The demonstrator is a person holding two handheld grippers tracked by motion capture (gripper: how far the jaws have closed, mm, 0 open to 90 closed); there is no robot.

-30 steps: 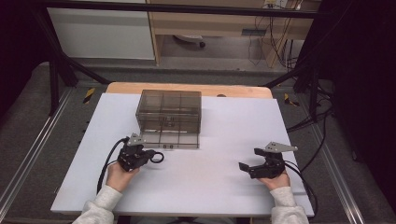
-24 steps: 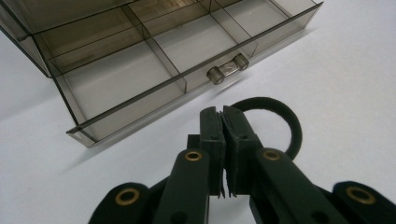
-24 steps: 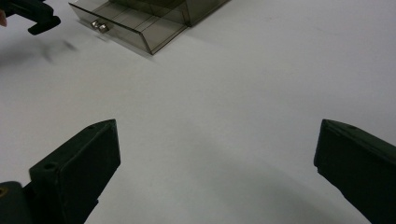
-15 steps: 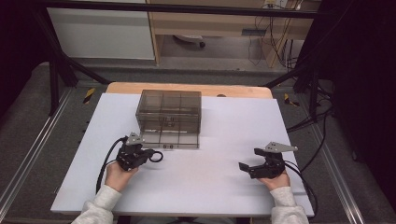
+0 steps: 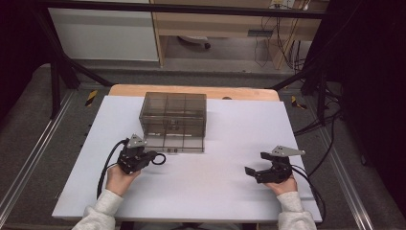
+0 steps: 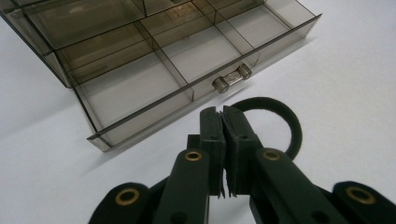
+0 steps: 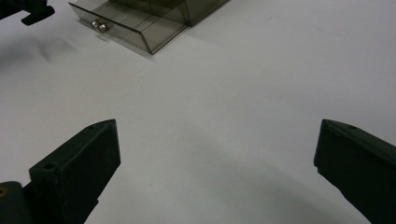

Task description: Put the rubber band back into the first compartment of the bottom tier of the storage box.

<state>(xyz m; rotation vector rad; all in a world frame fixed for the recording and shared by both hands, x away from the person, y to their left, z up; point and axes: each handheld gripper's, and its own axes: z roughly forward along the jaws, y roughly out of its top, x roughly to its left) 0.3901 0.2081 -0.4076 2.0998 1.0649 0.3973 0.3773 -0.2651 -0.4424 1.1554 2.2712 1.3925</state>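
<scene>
A smoky see-through drawer box (image 5: 174, 112) stands at the middle back of the white table (image 5: 215, 191). Its bottom drawer (image 6: 154, 70) is pulled out; the compartments I see are bare, and a small metal handle (image 6: 232, 78) sits on its front. My left gripper (image 6: 222, 114) is shut on a black ring (image 6: 286, 122), which sticks out past the jaw tips just in front of the drawer. From above, the left gripper (image 5: 146, 157) with the ring (image 5: 159, 158) sits at the drawer's front left corner. My right gripper (image 7: 217, 140) stands wide open over bare table, also at the right (image 5: 254, 163).
The drawer (image 7: 135, 25) lies far left of the right gripper across bare white table. A wooden strip (image 5: 191, 91) runs behind the box. Cables (image 5: 107, 165) trail from both grippers. Dark frame rails and floor surround the table.
</scene>
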